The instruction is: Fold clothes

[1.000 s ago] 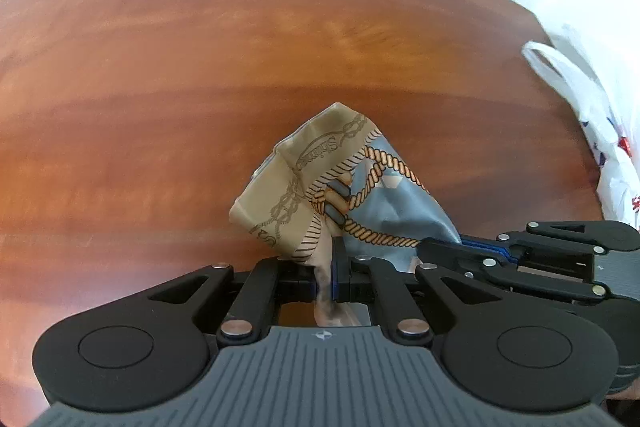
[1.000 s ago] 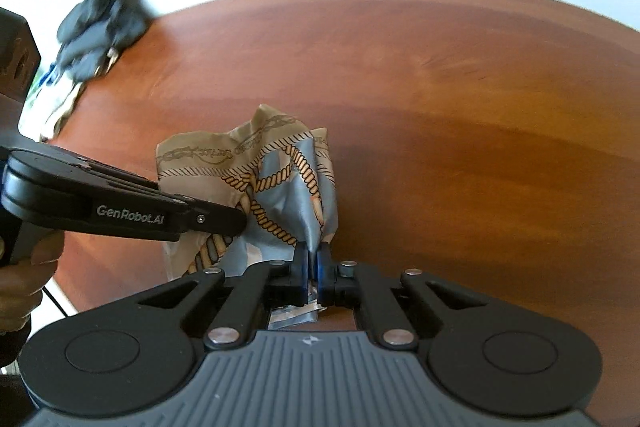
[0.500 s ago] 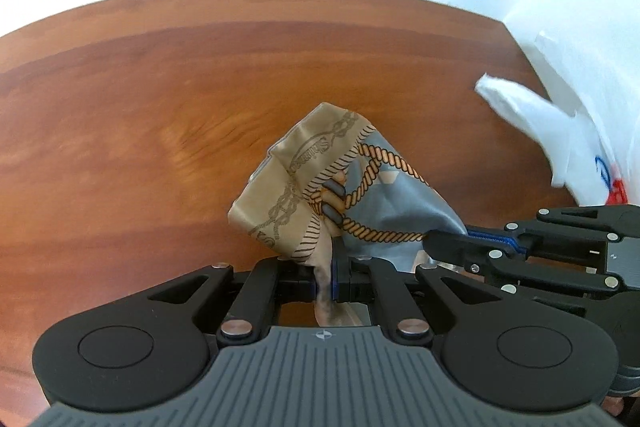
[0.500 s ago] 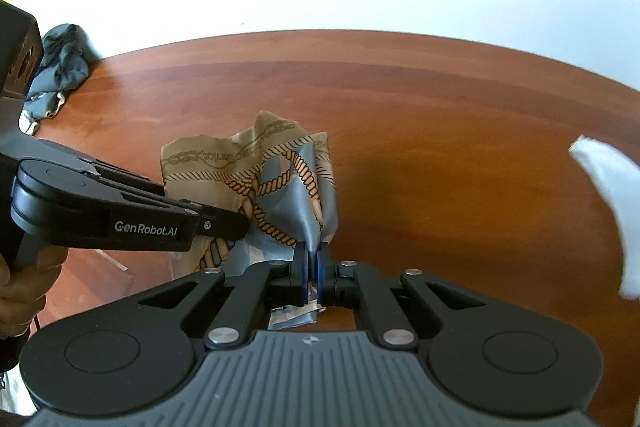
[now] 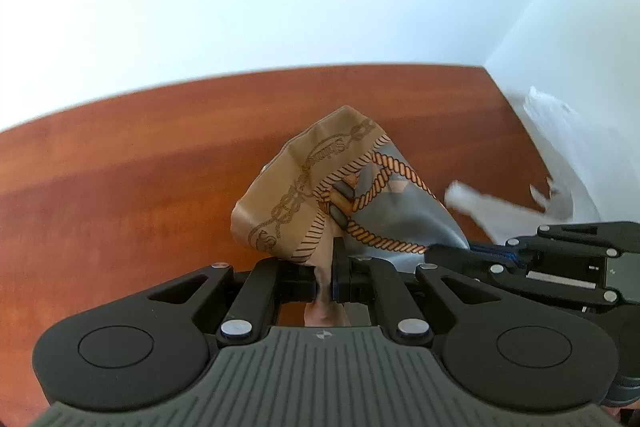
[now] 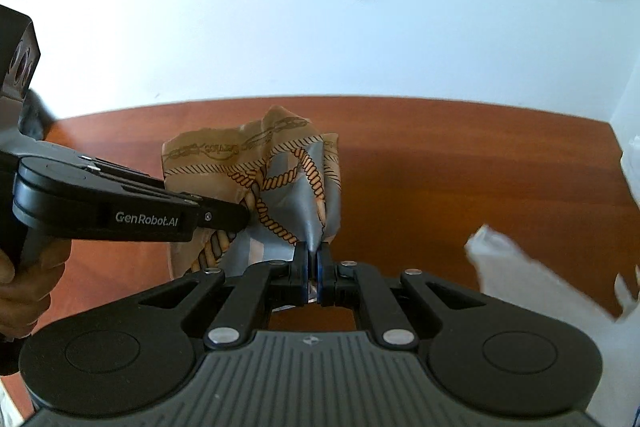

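Scarf (image 5: 344, 187) pinched between both tools

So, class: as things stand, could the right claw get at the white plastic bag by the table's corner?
Probably not yet. The right claw is shut on the scarf, so it has no free grip, though the bare table up to the white plastic bag looks unobstructed.

black tongs (image 6: 313, 259), silver rivets

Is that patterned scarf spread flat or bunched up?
Bunched up: the scarf hangs in loose folds, pinched by both grippers, left and right.
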Demonstrator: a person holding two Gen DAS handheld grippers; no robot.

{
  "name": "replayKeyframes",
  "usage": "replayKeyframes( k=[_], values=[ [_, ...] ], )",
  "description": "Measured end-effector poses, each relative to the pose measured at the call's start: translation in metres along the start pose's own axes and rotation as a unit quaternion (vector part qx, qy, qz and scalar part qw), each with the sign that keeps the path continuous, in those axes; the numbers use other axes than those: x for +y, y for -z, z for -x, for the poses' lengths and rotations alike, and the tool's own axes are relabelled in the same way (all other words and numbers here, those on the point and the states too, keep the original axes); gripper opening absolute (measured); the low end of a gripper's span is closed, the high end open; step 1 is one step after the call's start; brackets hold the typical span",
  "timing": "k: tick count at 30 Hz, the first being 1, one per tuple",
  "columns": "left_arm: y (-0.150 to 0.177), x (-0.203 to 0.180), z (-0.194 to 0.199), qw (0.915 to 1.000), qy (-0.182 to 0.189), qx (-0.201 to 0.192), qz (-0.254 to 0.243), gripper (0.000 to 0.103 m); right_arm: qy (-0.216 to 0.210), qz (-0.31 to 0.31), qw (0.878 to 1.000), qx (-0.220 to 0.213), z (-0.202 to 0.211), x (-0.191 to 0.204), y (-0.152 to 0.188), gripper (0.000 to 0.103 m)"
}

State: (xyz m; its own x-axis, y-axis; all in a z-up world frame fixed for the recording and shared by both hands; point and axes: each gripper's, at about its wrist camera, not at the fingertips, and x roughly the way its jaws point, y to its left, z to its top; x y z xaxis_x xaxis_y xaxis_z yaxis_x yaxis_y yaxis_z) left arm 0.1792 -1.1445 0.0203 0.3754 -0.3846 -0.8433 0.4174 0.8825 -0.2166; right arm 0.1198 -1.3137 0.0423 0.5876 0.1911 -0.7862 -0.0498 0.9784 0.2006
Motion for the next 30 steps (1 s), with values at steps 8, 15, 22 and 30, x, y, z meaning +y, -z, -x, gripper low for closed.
replayKeyframes(
  k=[8, 15, 22, 30],
  values=[
    [-0.063, 0.001, -0.056, 0.9999, 0.002, -0.002, -0.014, 0.007, 0.014, -0.024, 0.999, -0.017, -0.065, -0.042, -0.056, 0.004],
    [-0.099, 0.006, -0.105, 0.9998, -0.003, 0.001, -0.022, 0.007, 0.019, -0.043, 0.999, -0.019, -0.124, -0.065, -0.082, 0.004],
    [-0.111, 0.014, -0.141, 0.9995, -0.015, 0.011, -0.024, 0.01, 0.016, -0.061, 0.998, -0.004, -0.177, -0.093, -0.101, 0.005],
    [-0.11, 0.027, -0.141, 0.9994, -0.027, 0.019, -0.013, 0.039, 0.03, -0.056, 0.998, -0.002, -0.201, -0.103, -0.106, 0.049]
  ],
)
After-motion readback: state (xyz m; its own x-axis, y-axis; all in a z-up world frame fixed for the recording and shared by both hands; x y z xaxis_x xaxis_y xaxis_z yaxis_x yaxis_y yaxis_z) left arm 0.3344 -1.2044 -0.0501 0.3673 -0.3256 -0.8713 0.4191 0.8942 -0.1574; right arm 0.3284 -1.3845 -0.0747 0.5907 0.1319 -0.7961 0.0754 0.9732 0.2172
